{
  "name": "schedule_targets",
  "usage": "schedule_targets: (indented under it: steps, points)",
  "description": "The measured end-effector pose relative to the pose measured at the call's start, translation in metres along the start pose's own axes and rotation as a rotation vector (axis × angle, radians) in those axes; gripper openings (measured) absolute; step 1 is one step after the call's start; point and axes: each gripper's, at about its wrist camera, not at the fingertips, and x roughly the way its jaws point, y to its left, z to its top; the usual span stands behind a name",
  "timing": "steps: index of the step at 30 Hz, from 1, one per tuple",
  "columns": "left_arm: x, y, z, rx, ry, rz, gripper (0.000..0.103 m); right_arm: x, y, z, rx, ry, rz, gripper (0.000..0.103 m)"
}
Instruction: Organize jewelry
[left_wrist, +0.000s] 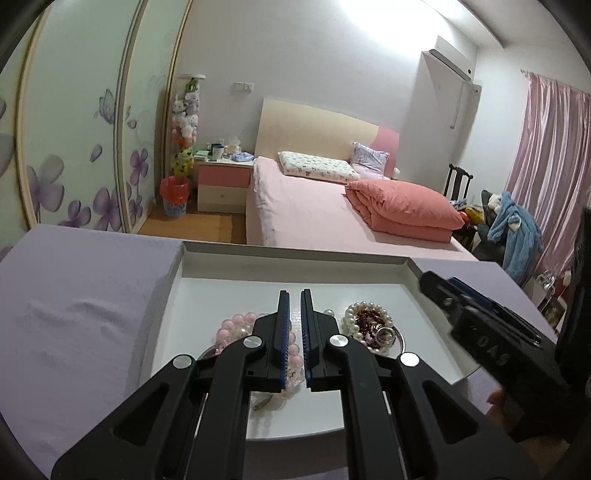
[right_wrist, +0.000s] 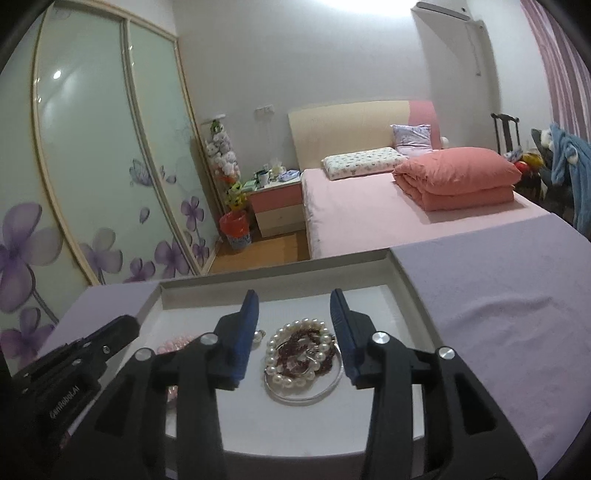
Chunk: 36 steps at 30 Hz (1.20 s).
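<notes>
A shallow white tray (left_wrist: 236, 273) lies on a lilac cloth. In it sit a pink bead bracelet (left_wrist: 236, 325) on the left and, to the right, a white pearl bracelet (left_wrist: 364, 314) coiled around dark red beads (right_wrist: 295, 350), with a thin silver bangle (right_wrist: 306, 397) under them. My left gripper (left_wrist: 295, 293) is shut over the pink beads, and I see nothing held in it. My right gripper (right_wrist: 294, 299) is open, one finger on either side of the pearl pile, not touching it. Each gripper shows in the other's view: the right gripper (left_wrist: 428, 280) and the left gripper (right_wrist: 125, 325).
The lilac cloth (right_wrist: 498, 314) covers the table around the tray (right_wrist: 369, 269), wrinkled on both sides. Beyond the table's far edge are a pink bed (left_wrist: 314, 210), a bedside cabinet (left_wrist: 223, 181) and a flowered sliding wardrobe (right_wrist: 92, 166).
</notes>
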Motion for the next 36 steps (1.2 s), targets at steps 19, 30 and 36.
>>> schedule_targets:
  steps: [19,30,36]
  points:
    - [-0.103,0.029,-0.017,-0.020,-0.081,0.045,0.071,-0.108,-0.007,-0.028,0.036,0.044,0.088,0.071]
    - [-0.152,0.029,-0.040,0.003,-0.182,0.100,0.101,-0.168,0.022,-0.052,-0.058,0.020,0.107,0.098]
    - [-0.165,0.023,-0.055,0.037,-0.214,0.166,0.101,-0.193,0.025,-0.060,-0.109,-0.034,0.044,0.098]
